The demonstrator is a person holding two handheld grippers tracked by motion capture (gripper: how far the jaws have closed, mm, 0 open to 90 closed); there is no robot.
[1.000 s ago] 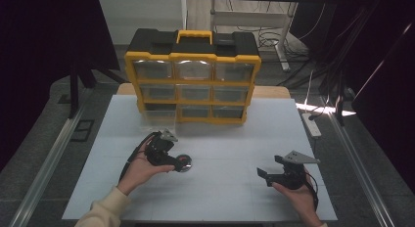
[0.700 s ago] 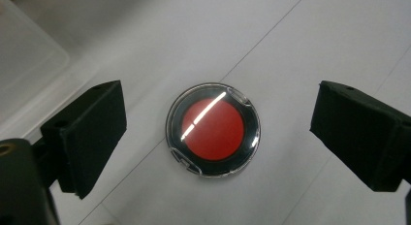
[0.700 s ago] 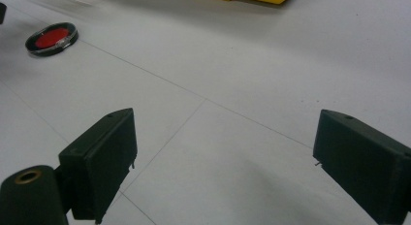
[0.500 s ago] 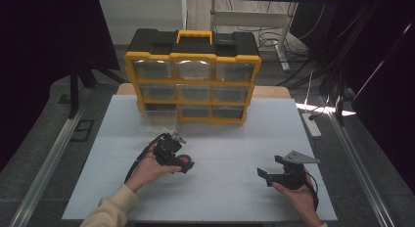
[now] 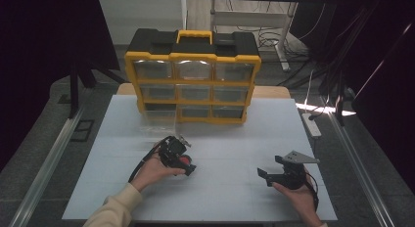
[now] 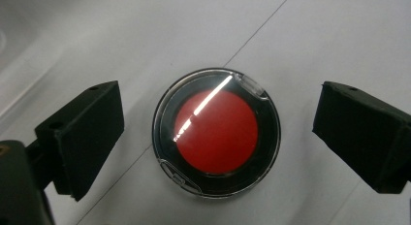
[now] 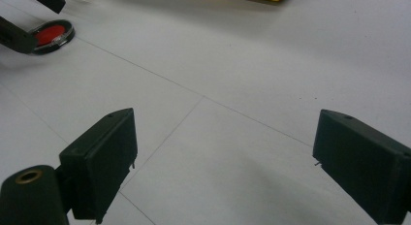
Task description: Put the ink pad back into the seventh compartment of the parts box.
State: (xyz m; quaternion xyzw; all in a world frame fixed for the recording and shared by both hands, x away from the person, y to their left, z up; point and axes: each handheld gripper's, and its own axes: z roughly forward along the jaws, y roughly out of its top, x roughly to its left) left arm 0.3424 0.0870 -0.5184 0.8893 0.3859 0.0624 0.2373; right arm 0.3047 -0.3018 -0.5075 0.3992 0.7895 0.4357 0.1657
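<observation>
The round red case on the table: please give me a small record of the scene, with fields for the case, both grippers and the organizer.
case: round red case with clear lid, lying flat on the white table
left gripper: above the case, jaws open on either side of it, not touching; they have just been opening
right gripper: open, nothing between the jaws
organizer: yellow and black drawer organizer upright at the far side of the table
loose drawer: clear drawer in front of the organizer
</observation>
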